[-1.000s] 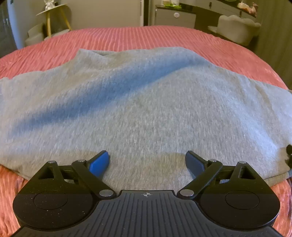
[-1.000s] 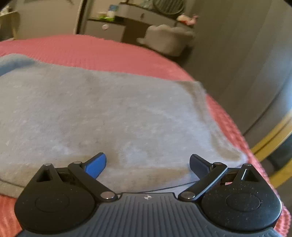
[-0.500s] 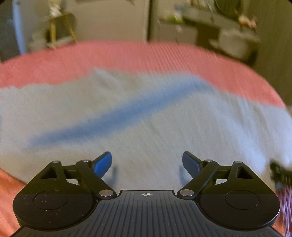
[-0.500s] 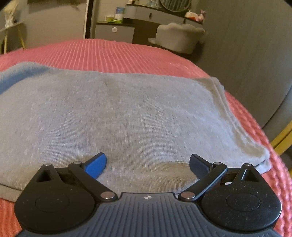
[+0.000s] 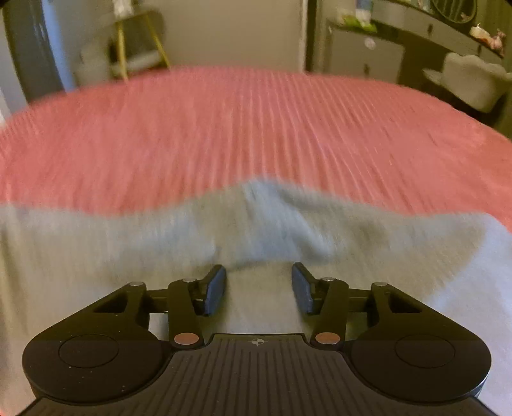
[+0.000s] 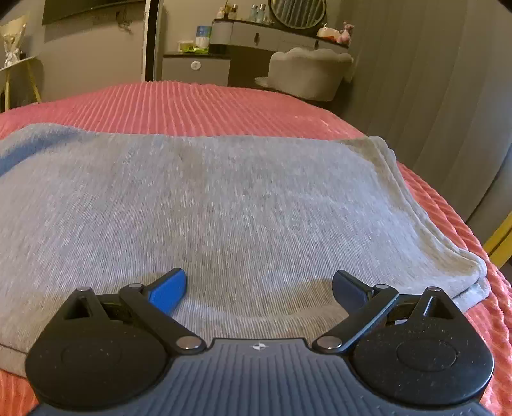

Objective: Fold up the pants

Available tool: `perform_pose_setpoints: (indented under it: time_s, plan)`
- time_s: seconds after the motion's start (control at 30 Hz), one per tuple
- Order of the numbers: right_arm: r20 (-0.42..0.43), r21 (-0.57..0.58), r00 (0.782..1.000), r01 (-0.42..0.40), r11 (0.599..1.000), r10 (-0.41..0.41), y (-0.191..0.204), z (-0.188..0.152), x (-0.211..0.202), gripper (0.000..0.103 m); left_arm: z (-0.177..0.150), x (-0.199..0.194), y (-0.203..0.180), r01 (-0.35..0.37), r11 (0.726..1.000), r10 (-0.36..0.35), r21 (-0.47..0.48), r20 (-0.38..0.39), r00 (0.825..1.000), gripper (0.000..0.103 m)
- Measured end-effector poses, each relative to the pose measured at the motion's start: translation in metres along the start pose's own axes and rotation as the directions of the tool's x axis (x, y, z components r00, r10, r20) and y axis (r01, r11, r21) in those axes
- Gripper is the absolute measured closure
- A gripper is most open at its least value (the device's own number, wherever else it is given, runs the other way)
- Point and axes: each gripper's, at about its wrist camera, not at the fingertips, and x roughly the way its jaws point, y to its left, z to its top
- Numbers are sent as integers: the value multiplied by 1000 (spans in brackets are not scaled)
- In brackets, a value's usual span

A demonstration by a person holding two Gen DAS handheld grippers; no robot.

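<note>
The grey pants [image 6: 240,204] lie spread flat on the pink ribbed bedspread [image 6: 198,102]. In the right wrist view their folded right edge [image 6: 425,220] is stacked in layers near the bed's side. My right gripper [image 6: 259,288] is open and empty, low over the near edge of the pants. In the blurred left wrist view my left gripper [image 5: 259,284] is partly closed with a gap between the fingers and nothing between them. It sits over the pants [image 5: 256,230], whose far edge rises in a small hump just ahead.
The bedspread [image 5: 256,128] stretches beyond the pants. Past the bed stand a grey cabinet [image 6: 195,67], a dresser with a round mirror [image 6: 297,12], a grey pouf [image 6: 307,73] and a yellow-legged side table [image 5: 137,41]. A curtain [image 6: 441,96] hangs on the right.
My left gripper has moved forward across the pants toward their far edge, and its fingers have narrowed. My right gripper has shifted a little and stays open.
</note>
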Motion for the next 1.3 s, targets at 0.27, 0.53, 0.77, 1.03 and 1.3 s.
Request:
perform_pose_setpoints:
  time_s: [0.27,0.53,0.77,1.03,1.3]
  plan:
    - [27,80,999,-40,996,38,-12,2,7,5,17,-24,-20,-248,969,247,-13,147,958,46]
    - [4,48,996,-89,995,89,-17,7,7,6,-69,-99,-62,185,982,-186,28,30,982,20]
    - [-94,275,963,271,922,-254,-104,5,3,6,-117,-105,-92,235,962,-226,142,-78,971,16]
    - [40,884,997,-66,462,64,-225,-51,-33,12,-137,-107,-83,282,958,-277,56,-80,957,8]
    - [84,910,987,-131,394,134,-238,-62,-26,55,-141,-110,-88,274,959,-271,77,-58,961,7]
